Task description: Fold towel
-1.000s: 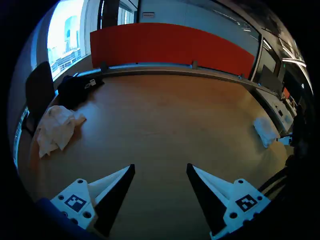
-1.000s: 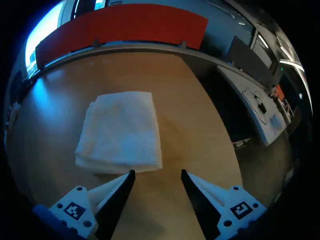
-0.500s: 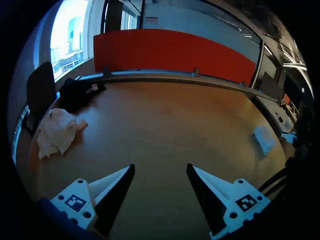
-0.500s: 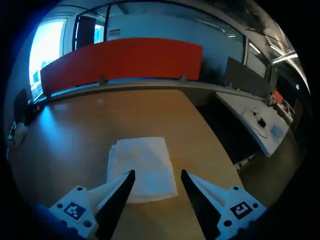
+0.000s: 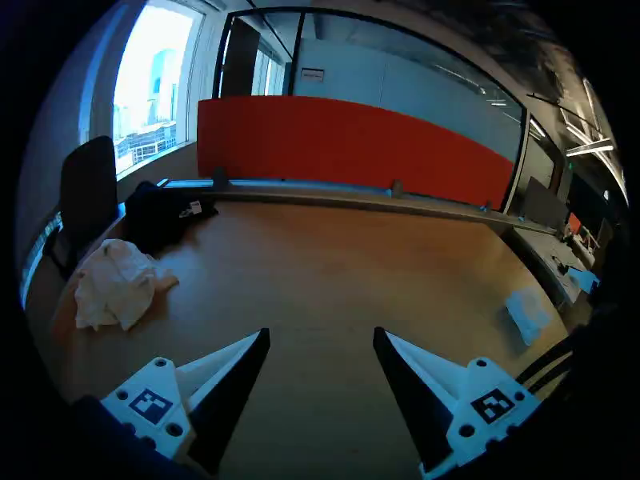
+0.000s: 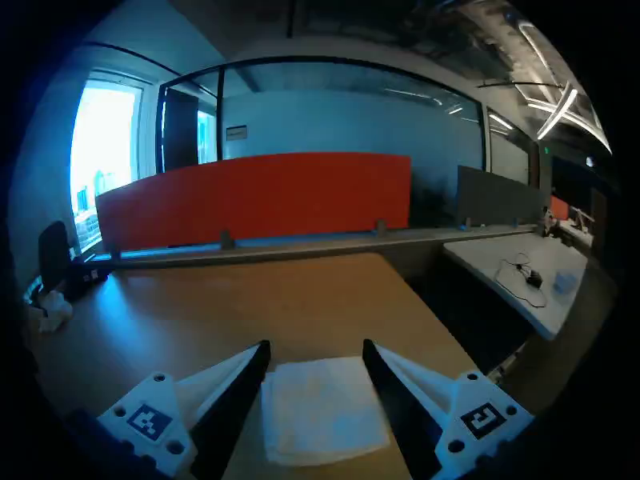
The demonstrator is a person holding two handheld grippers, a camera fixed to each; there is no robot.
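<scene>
A neatly folded white towel (image 6: 322, 410) lies flat on the wooden table (image 6: 240, 312), just below and between the fingers of my right gripper (image 6: 316, 352), which is open and holds nothing. The same folded towel (image 5: 528, 314) appears small at the table's right edge in the left gripper view. A crumpled white towel (image 5: 114, 284) lies in a heap at the table's far left. My left gripper (image 5: 320, 336) is open over bare wood (image 5: 336, 272), well away from both towels.
A black bag or garment (image 5: 164, 214) lies at the back left beside a dark chair (image 5: 84, 192). A red divider panel (image 5: 352, 148) runs along the table's far edge. Another desk (image 6: 520, 280) with cables stands to the right across a gap.
Both grippers have lifted and tilted upward, so more of the room is in view. The folded towel has slid lower in the right gripper view, down between the fingers. Nothing was grasped.
</scene>
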